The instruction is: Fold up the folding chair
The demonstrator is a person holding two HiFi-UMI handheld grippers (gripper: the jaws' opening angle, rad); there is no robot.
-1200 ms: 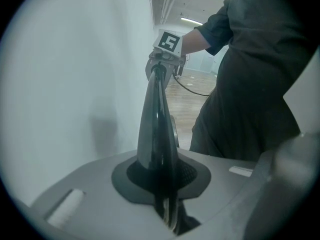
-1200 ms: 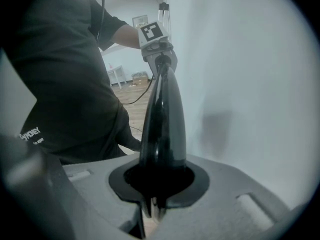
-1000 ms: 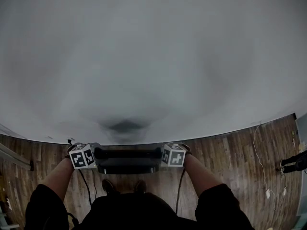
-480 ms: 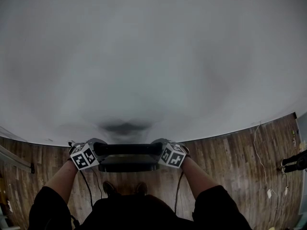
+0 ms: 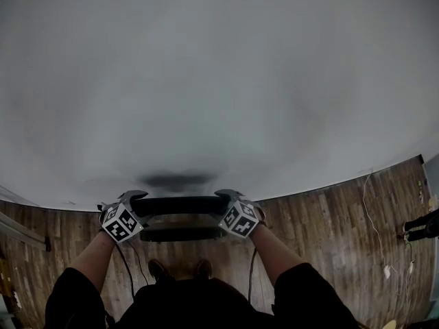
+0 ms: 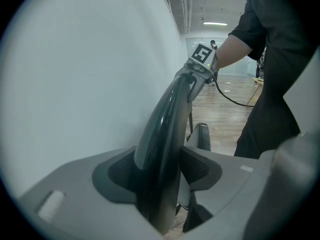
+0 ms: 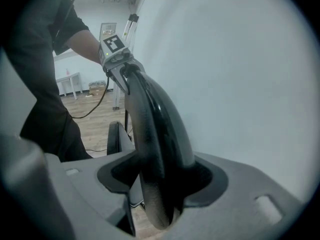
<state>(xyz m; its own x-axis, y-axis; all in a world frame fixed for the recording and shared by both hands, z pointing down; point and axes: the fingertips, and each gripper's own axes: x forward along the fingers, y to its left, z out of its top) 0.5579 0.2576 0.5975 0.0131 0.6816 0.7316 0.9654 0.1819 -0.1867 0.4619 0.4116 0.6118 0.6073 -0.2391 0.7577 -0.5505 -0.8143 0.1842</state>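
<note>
The folded black chair stands against a white wall, and its curved backrest [image 5: 180, 205] runs between my two grippers, with the seat edge [image 5: 180, 234] just below. My left gripper [image 5: 136, 199] straddles the backrest's left end and my right gripper [image 5: 226, 197] its right end. In the left gripper view the backrest [image 6: 165, 124] lies between the left gripper's [image 6: 160, 170] jaws, with a sliver of gap at the right pad. In the right gripper view the backrest [image 7: 150, 119] passes through the right gripper [image 7: 160, 176], loose at the left pad. Both pairs of jaws have just been opening, so both are open.
The white wall [image 5: 219, 81] fills the view straight ahead. Wooden floor [image 5: 329, 211] with thin cables [image 5: 370, 225] lies to the right. A black object [image 5: 422, 226] sits at the far right. My shoes [image 5: 178, 269] stand under the chair. A small white table [image 7: 67, 81] is far back.
Both grippers and the chair's backrest have shifted toward the wall, and the marker cubes have tilted. The jaws of both grippers stand wider round the backrest than before.
</note>
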